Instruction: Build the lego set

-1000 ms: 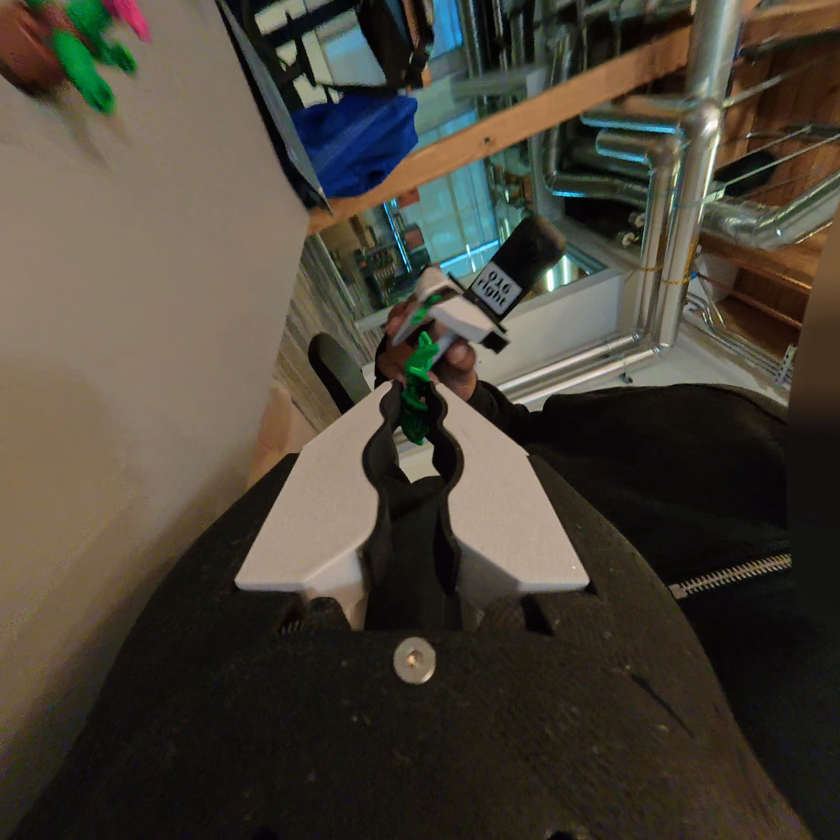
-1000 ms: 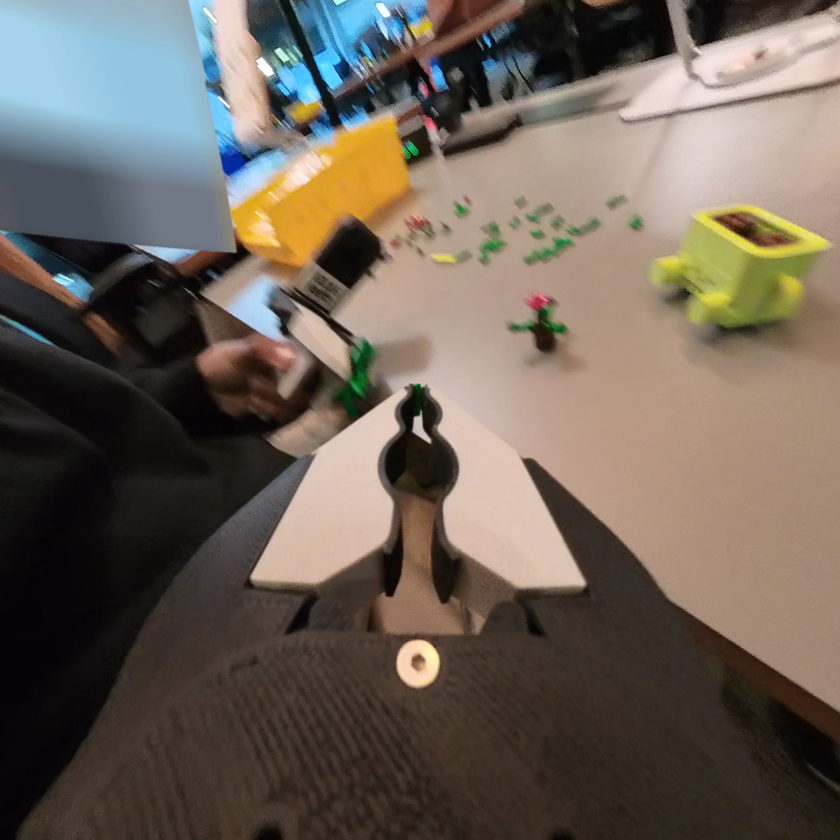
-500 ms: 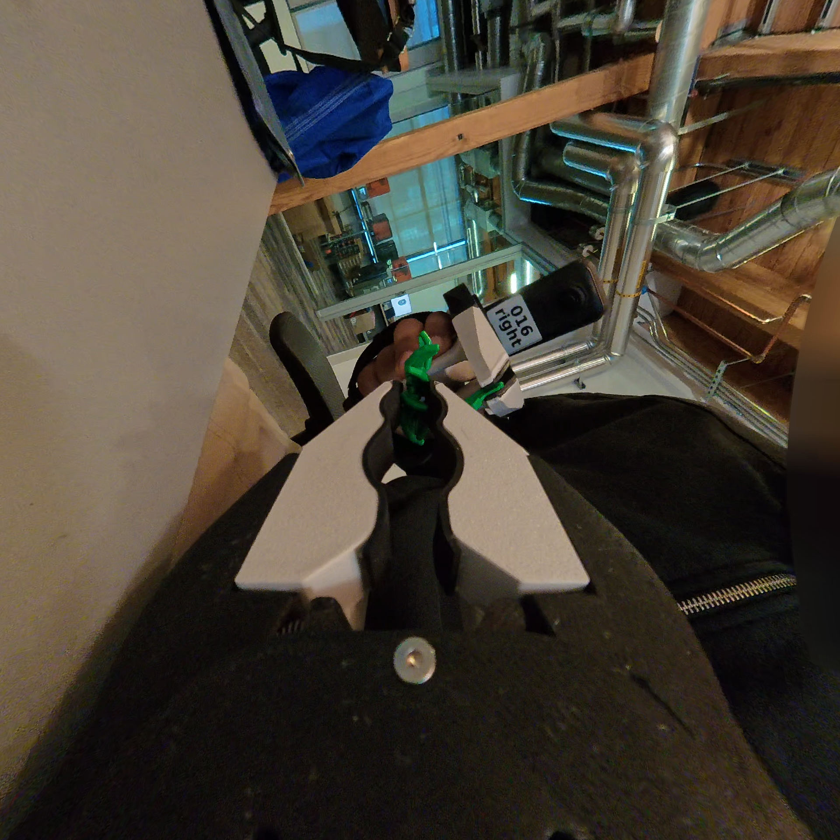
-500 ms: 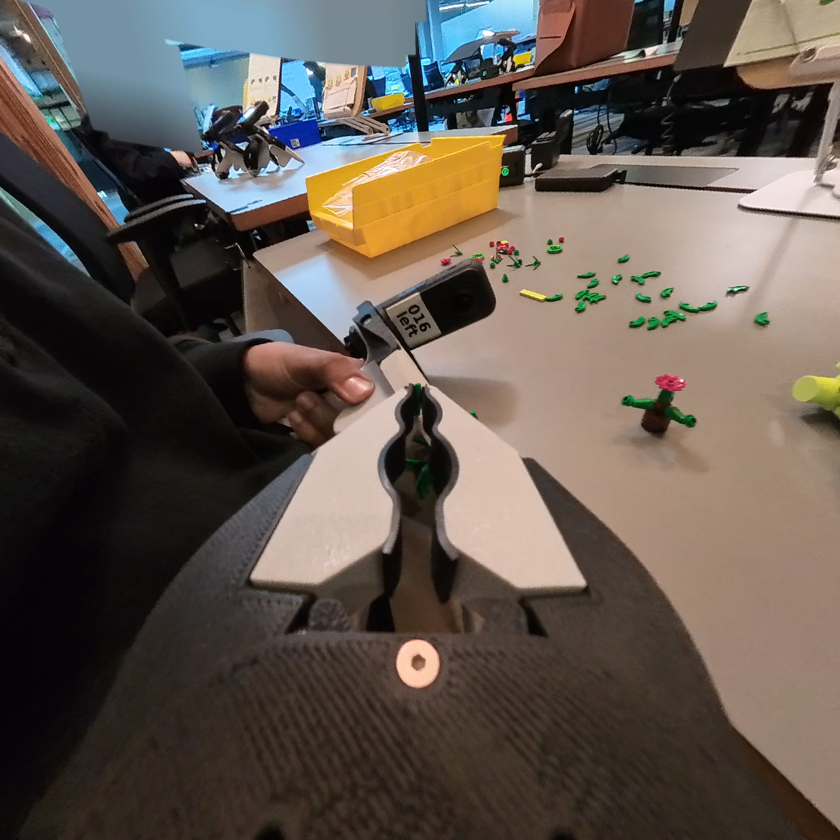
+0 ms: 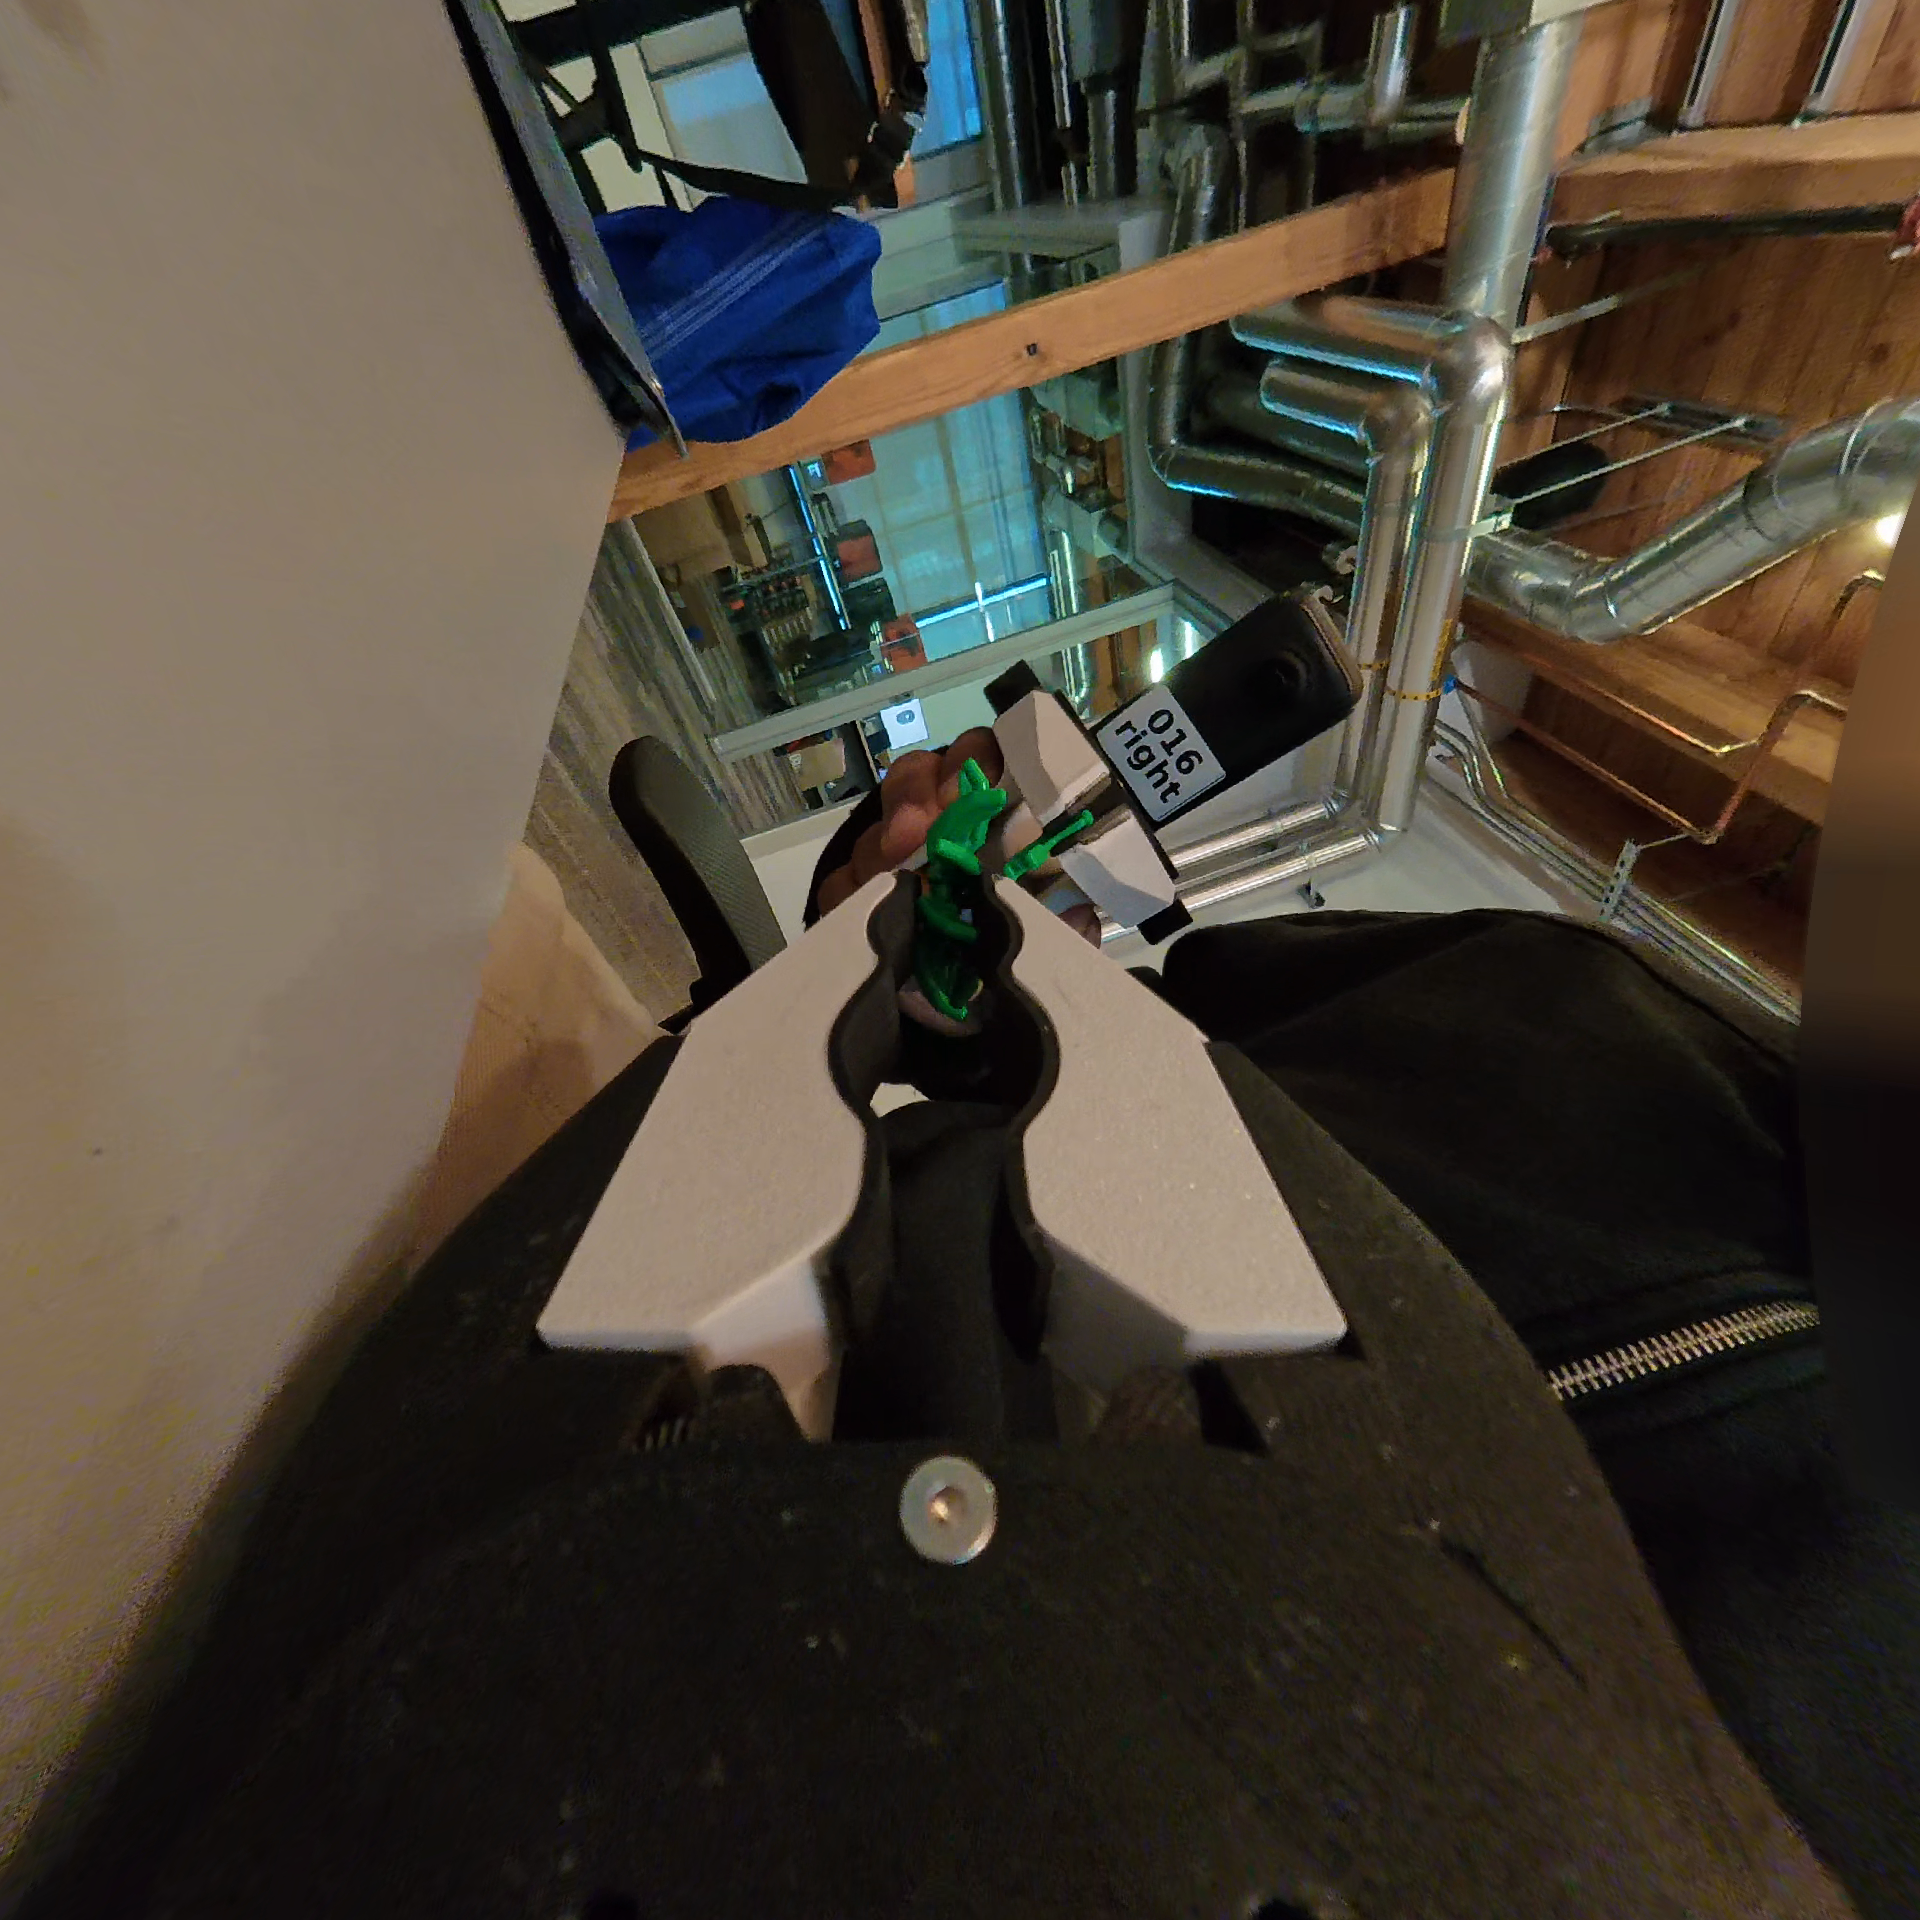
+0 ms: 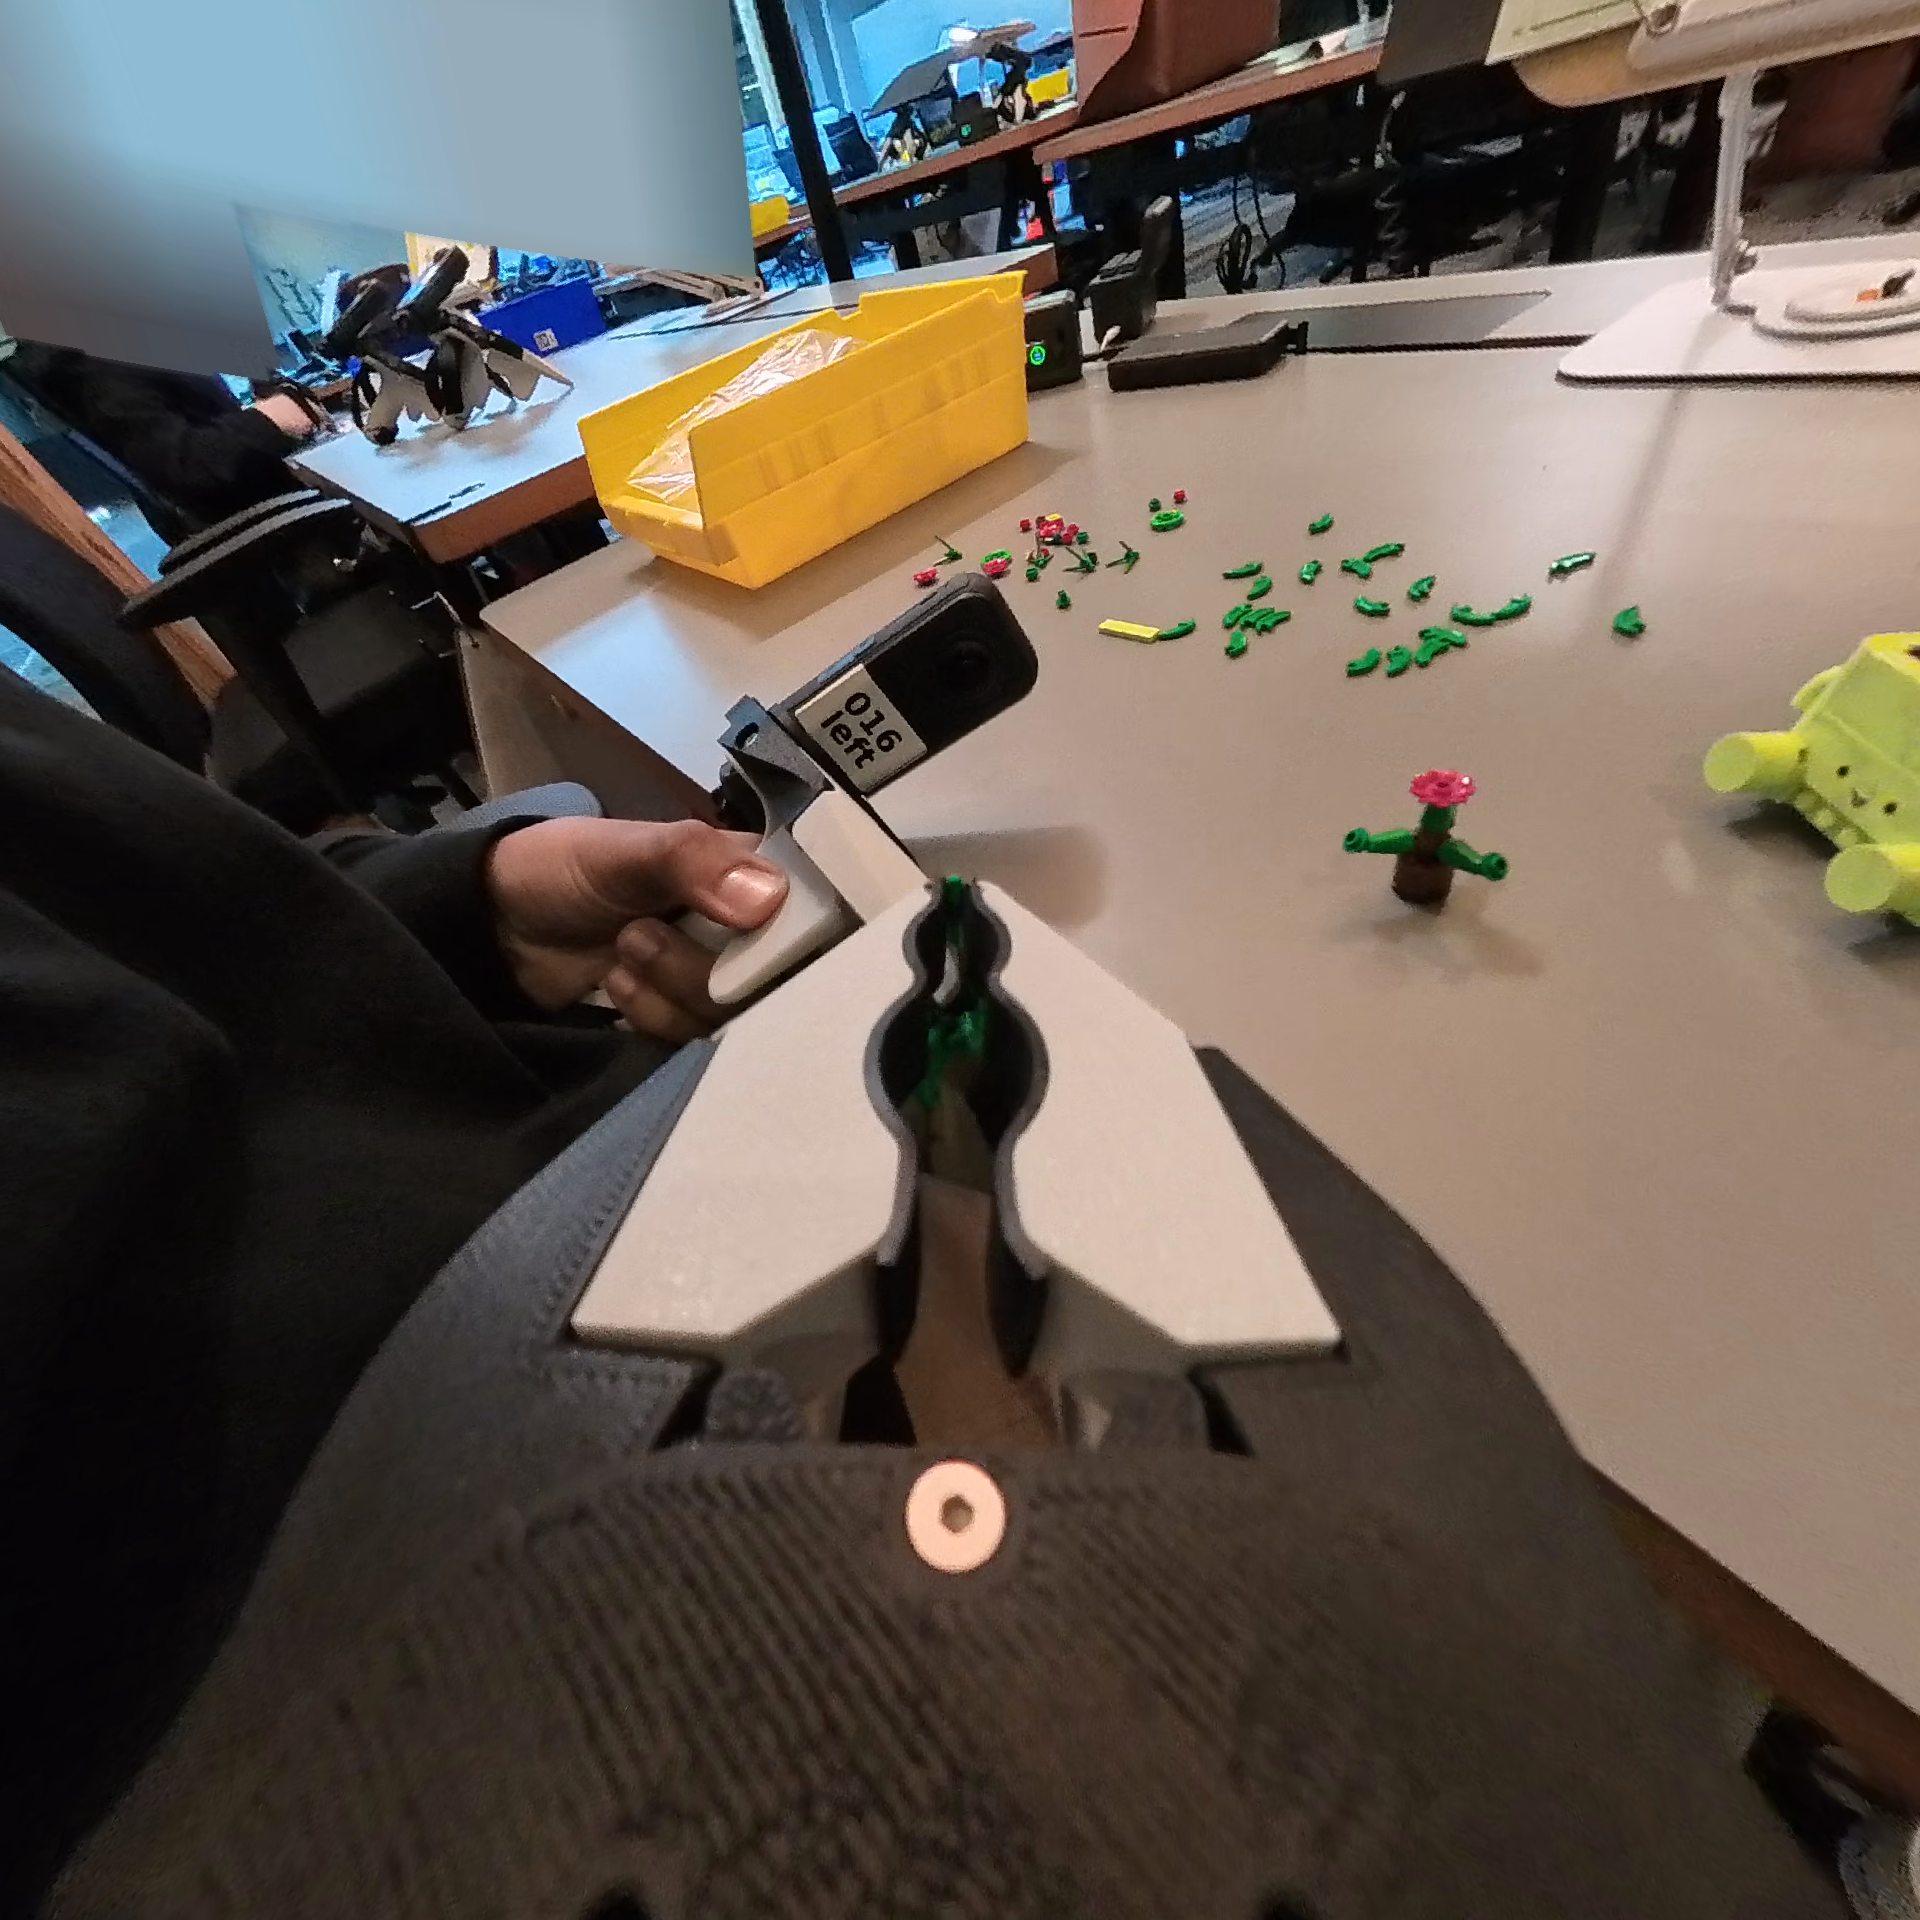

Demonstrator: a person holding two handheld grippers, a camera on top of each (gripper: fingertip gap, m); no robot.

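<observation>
A green leafy stem (image 5: 951, 904) of Lego pieces stands pinched between the tips of the left gripper (image 5: 958, 883), whose jaws are closed on it with only the stem's width between them; its upper leaves rise past the tips and its lower leaves hang back into the round hollow behind them. Just beyond those tips, the right gripper (image 5: 1081, 821) is seen from the left wrist view, gripping a small green leaf piece (image 5: 1047, 840) whose free end reaches toward the stem; whether the two greens touch cannot be told. In the right wrist view, the right gripper (image 6: 956, 896) has its jaws nearly shut on that leaf piece (image 6: 952, 900), a sliver of green at the very tips, with the stem (image 6: 951, 1044) showing through the hollow behind the tips.

The left gripper (image 6: 831, 862), grasped by a hand (image 6: 634, 914) in a dark sleeve, lies just left of and ahead of the right jaws, at the near edge of a grey table (image 6: 1351, 1091).

Ahead and to the right of the jaws, a small finished plant with a pink flower (image 6: 1425, 836) stands upright on the table, and a lime-green pot (image 6: 1839, 779) sits at the right edge. Farther ahead lie scattered green leaf pieces (image 6: 1382, 613) and small red and pink pieces (image 6: 1049, 535). Far ahead to the left sits a yellow bin (image 6: 821, 436).
</observation>
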